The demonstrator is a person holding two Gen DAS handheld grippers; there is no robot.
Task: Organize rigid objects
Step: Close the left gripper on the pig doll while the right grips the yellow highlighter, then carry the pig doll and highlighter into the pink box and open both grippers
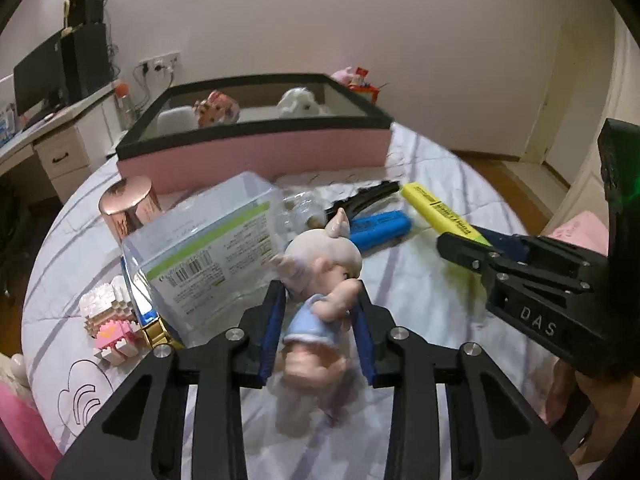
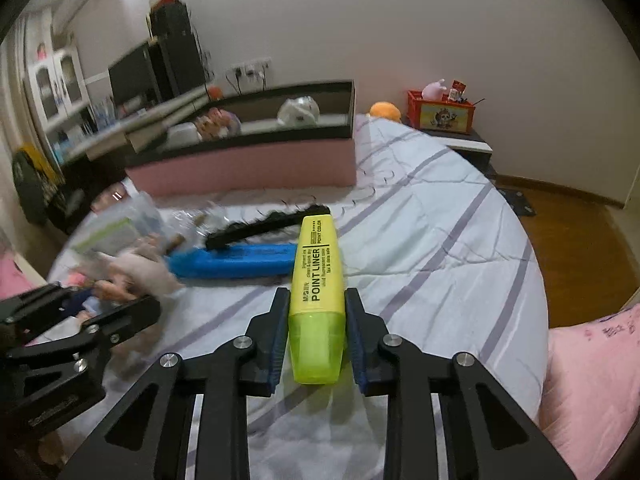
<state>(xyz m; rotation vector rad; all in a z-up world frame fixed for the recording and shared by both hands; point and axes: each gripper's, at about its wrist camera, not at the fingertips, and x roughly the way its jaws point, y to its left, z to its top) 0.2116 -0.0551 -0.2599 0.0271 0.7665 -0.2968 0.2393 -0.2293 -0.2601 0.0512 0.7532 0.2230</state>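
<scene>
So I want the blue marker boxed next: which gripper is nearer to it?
Right. The right gripper, shut on the yellow highlighter, sits just beside the blue marker. The left gripper, shut on the doll, is further back.

Count on the bed surface: two highlighters, one yellow [image 2: 318,276] and one blue [image 2: 236,261], just beside each other; one black comb [image 2: 264,224] at the blue marker's 12 o'clock; one doll figurine [image 1: 320,280]; one clear plastic box [image 1: 200,248]; one rose-gold cylindrical can [image 1: 130,206]; one small brick-built toy [image 1: 110,320] at the clear box's 8 o'clock. One pink storage box [image 1: 256,152] with a black rim stands at 12 o'clock, with three items visible inside: one white, one pinkish patterned toy, one white plush.
</scene>
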